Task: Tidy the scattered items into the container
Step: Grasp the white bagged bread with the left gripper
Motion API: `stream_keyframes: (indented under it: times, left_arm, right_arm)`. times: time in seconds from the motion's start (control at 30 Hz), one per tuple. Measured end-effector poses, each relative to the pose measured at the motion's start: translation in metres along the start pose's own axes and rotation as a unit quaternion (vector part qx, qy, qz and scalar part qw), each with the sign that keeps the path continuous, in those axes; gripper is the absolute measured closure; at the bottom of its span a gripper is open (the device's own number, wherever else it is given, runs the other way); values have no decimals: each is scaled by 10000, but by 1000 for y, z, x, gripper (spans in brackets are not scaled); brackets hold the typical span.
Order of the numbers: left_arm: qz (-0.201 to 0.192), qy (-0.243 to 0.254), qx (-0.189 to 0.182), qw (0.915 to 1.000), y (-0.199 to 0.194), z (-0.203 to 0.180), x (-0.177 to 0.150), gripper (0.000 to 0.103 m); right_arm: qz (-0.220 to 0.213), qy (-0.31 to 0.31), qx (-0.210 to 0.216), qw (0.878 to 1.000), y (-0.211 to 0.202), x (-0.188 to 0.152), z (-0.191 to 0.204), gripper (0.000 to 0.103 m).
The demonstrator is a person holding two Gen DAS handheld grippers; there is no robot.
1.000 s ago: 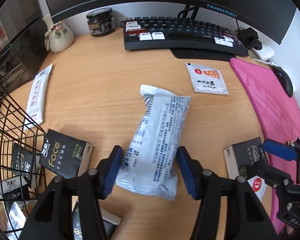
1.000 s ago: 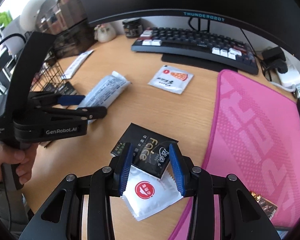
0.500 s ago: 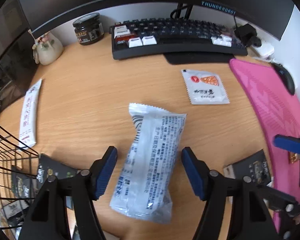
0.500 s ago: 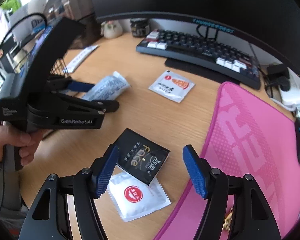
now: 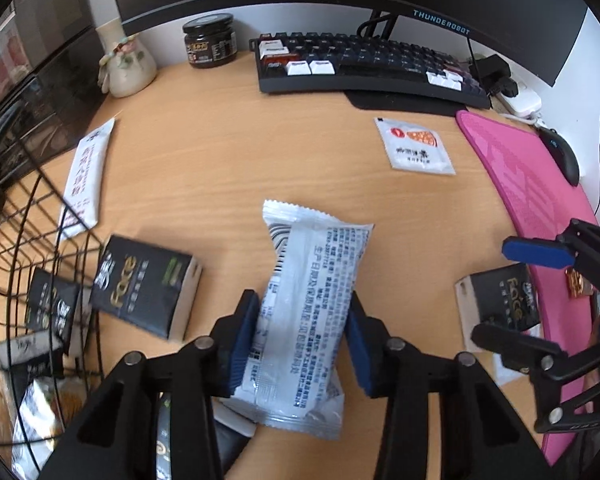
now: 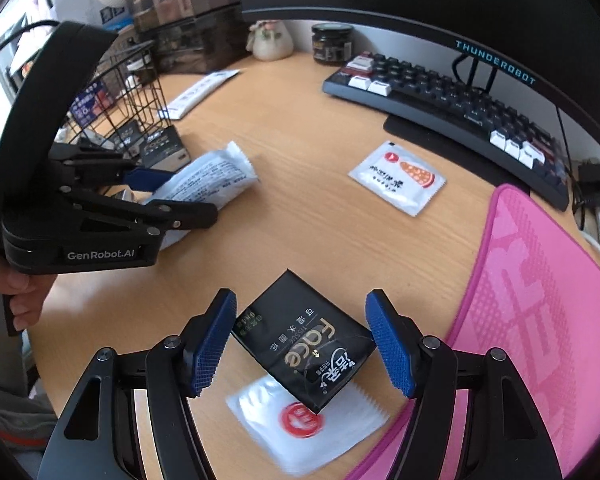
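Silver snack packet [image 5: 308, 320]: one, crinkled foil, black print and barcode, long axis running away from camera; clamped between blue pads of left tool [image 5: 302, 344], near end over bench [image 5: 228, 160]. Black "Face" tissue packs: one beside wire basket [image 5: 32, 240], more inside it, one [image 6: 306, 340] between spread fingers of right tool [image 6: 302, 340], untouched, overlapping white sachet [image 6: 300, 420]. Second sachet [image 5: 416, 146] near keyboard [image 5: 364, 64]. Long white stick packet [image 5: 86, 172] just beside basket. Only right view shows hand on left tool.
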State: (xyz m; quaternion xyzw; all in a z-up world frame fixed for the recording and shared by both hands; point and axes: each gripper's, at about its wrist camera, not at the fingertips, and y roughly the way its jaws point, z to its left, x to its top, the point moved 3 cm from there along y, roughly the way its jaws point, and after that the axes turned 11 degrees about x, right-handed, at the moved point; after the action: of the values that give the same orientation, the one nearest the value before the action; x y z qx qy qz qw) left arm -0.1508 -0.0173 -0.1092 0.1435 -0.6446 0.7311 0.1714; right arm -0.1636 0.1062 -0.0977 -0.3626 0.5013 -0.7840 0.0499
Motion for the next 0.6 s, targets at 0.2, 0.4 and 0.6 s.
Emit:
stream_keyframes:
  times: [0.2, 0.4, 0.6]
  left_arm:
    - [-3, -7, -46, 10000, -4, -1, -7, 56]
    - [-42, 80, -124, 9999, -11, -9, -12, 56]
    - [-21, 140, -133, 9998, -12, -14, -14, 56]
  right_arm:
    - [56, 97, -94, 9999, -16, -23, 12, 35]
    - [164, 155, -193, 9996, -31, -46, 20, 35]
    - [230, -6, -210, 9995, -38, -51, 20, 35]
